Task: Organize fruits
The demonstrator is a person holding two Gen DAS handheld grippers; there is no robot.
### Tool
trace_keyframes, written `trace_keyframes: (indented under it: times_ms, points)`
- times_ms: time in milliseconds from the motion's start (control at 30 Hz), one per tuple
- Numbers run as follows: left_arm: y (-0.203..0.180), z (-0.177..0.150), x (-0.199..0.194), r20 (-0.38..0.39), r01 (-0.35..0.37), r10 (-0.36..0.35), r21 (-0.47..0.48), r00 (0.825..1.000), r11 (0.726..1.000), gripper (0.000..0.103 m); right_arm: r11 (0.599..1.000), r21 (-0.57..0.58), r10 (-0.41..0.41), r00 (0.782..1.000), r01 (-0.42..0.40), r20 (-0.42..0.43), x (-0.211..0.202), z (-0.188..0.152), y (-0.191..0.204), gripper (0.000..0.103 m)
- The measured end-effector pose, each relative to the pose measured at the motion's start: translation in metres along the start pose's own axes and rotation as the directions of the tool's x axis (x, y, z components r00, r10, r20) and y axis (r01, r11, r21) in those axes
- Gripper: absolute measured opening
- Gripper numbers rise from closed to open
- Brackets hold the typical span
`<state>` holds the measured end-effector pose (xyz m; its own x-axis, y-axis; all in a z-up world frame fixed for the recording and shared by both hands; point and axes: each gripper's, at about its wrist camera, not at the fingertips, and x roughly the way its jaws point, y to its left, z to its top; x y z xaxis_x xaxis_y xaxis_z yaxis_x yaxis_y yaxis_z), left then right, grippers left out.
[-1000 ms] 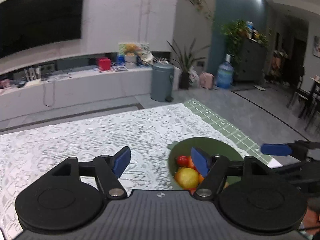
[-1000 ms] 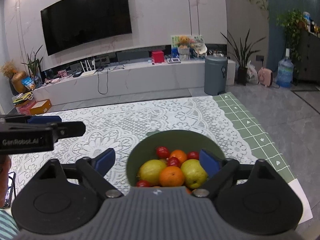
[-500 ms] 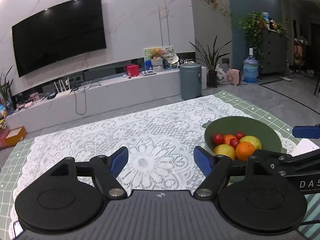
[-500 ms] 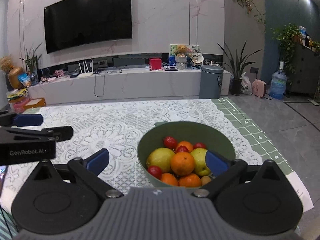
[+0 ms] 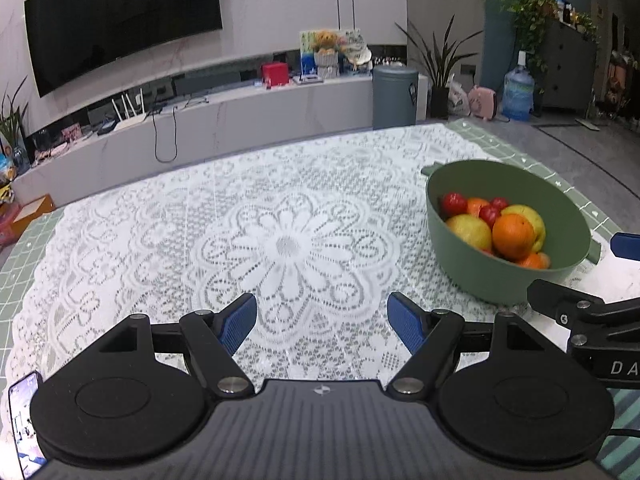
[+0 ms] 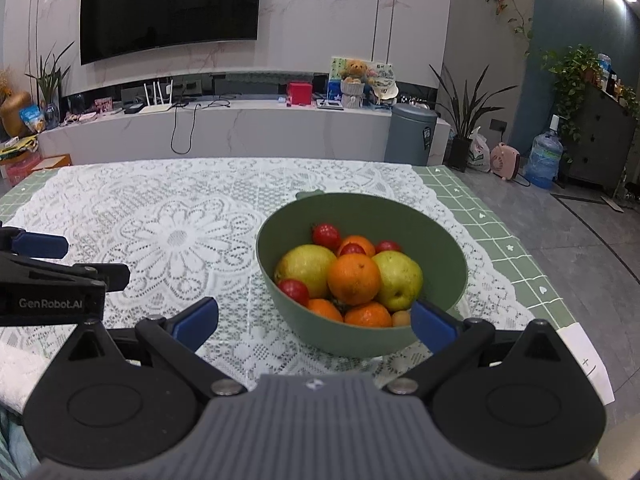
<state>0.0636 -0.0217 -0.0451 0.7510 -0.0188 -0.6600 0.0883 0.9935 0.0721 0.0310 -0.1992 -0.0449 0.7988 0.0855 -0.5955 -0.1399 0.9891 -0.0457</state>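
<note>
Left wrist view: left gripper [image 5: 322,322] spread wide over bare lace tablecloth [image 5: 280,240], nothing between the blue pads, jaws having just finished opening; green bowl [image 5: 472,272] off to the right on the cloth, only part of the fruit visible past its near wall; phone [image 5: 24,424] at the lower left edge, seen nowhere else; right gripper cut off at the right border, one blue pad and a black finger showing.

Right wrist view: right gripper [image 6: 314,322] likewise wide, jaws just opened further, holding nothing; bowl directly ahead, its near wall framed between the two pads, contact not clear; contents far plainer here: large orange [image 6: 354,278] on top, two yellow-green pears [image 6: 306,266] either side, red cherry tomatoes [image 6: 326,234] at the back and left, smaller oranges low at the front; small tan fruit by the right pad too hidden to name; white paper slip [image 6: 588,364] at the table's right edge; left gripper cropped at the left border.
</note>
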Motion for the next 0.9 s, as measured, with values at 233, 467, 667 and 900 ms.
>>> trace_keyframes:
  times_ms: [233, 467, 667, 900]
  points:
    - [-0.0057, -0.0024, 0.0033, -0.026, -0.011, 0.011, 0.012, 1.0, 1.0, 0.087, 1.0, 0.002, 0.0, 1.0, 0.0, -0.022, 0.0079, -0.0062, -0.0019, 0.099]
    - [-0.0066, -0.0037, 0.0055, -0.05, -0.013, 0.013, 0.01, 0.999, 1.0, 0.087, 1.0, 0.018, -0.008, 1.0, 0.008, -0.027, 0.0079, -0.0088, -0.0053, 0.099]
    - [-0.0071, -0.0032, 0.0034, -0.049, -0.014, 0.015, 0.01, 0.999, 1.0, 0.087, 1.0, 0.012, -0.003, 1.0, 0.003, -0.019, 0.006, -0.0092, -0.0037, 0.099]
    - [-0.0062, -0.0029, -0.0009, -0.041, -0.014, 0.014, 0.007, 0.999, 1.0, 0.087, 1.0, 0.002, 0.001, 1.0, -0.001, -0.016, 0.0037, -0.0089, -0.0018, 0.099]
